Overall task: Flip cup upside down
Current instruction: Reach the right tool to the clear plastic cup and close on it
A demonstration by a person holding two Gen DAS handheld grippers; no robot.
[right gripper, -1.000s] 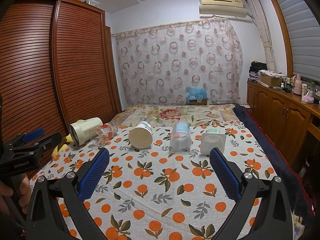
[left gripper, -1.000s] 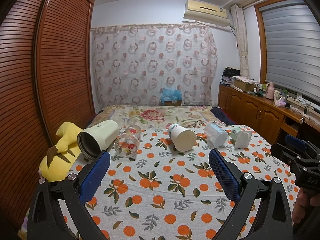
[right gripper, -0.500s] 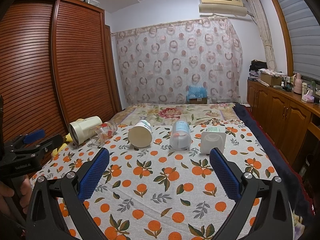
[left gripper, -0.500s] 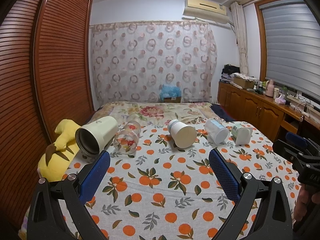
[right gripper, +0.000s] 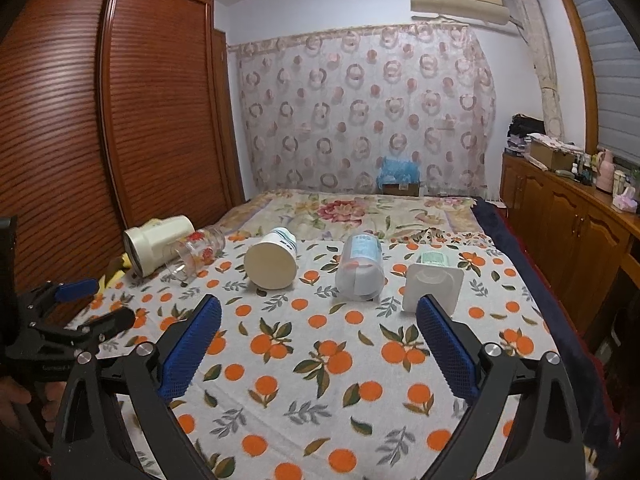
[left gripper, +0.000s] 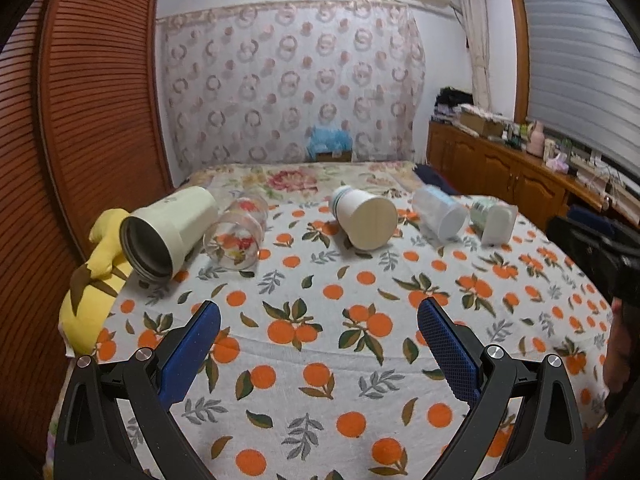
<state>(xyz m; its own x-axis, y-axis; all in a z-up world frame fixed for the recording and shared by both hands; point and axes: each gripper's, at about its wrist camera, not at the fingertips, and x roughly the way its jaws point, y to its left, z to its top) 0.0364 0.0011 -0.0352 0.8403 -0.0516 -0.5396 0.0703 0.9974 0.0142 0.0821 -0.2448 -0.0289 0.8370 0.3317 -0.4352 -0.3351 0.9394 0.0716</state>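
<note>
My left hand-held gripper (left gripper: 318,322): jaws spread, holding nothing.
My right hand-held gripper (right gripper: 318,320): likewise spread.
Cups: paper cup (left gripper: 366,218) lies sideways ahead, bare bedspread (left gripper: 320,344) between.
Bed edge: near my left, beside yellow toy (left gripper: 94,276).

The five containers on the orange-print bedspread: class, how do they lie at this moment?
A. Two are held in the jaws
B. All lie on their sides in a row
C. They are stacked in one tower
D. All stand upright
B: the cream steel tumbler, printed clear glass, white paper cup, translucent plastic cup and white square container all lie tipped over, side by side.
</note>
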